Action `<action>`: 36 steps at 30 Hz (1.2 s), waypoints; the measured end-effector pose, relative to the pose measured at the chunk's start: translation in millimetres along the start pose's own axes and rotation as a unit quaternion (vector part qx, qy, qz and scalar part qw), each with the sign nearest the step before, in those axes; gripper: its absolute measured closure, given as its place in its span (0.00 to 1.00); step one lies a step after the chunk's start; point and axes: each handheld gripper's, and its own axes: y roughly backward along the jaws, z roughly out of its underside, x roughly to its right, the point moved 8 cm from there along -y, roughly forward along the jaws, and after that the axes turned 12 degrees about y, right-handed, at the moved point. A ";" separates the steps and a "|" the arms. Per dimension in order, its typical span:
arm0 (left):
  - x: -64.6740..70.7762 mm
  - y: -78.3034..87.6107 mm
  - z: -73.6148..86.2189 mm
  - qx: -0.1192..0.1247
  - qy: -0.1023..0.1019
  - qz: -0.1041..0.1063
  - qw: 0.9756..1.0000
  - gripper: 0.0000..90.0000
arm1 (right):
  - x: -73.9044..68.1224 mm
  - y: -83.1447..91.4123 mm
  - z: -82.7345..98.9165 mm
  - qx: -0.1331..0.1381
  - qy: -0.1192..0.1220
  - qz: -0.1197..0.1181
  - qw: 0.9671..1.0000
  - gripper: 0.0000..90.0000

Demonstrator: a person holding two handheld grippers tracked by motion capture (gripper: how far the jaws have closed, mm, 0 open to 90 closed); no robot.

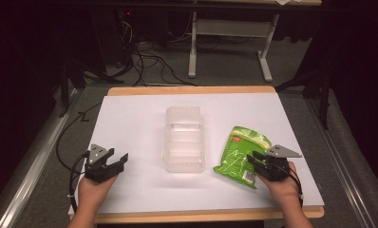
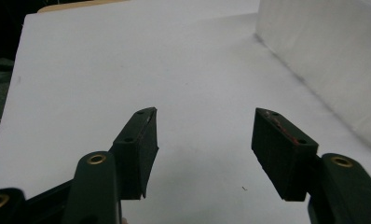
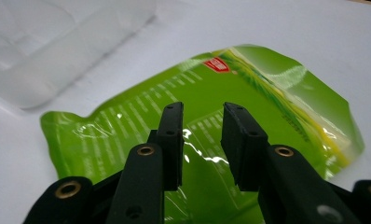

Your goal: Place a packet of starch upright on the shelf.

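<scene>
Green pouch [image 3: 230, 107] under right claw [image 3: 202, 108], near table edge [image 1: 315, 211]

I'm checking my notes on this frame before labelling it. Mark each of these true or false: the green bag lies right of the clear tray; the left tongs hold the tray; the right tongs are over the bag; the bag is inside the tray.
1. The green bag lies right of the clear tray: true.
2. The left tongs hold the tray: false. They are open over bare white table, apart from the tray.
3. The right tongs are over the bag: true, with a narrow gap between the jaws.
4. The bag is inside the tray: false. It lies flat on the table beside it.
</scene>
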 end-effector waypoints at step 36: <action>16.9 -4.2 7.8 -0.020 -0.048 0.013 0.999 0.44 | 99.3 -43.3 29.9 -0.040 -0.206 0.022 0.977 0.37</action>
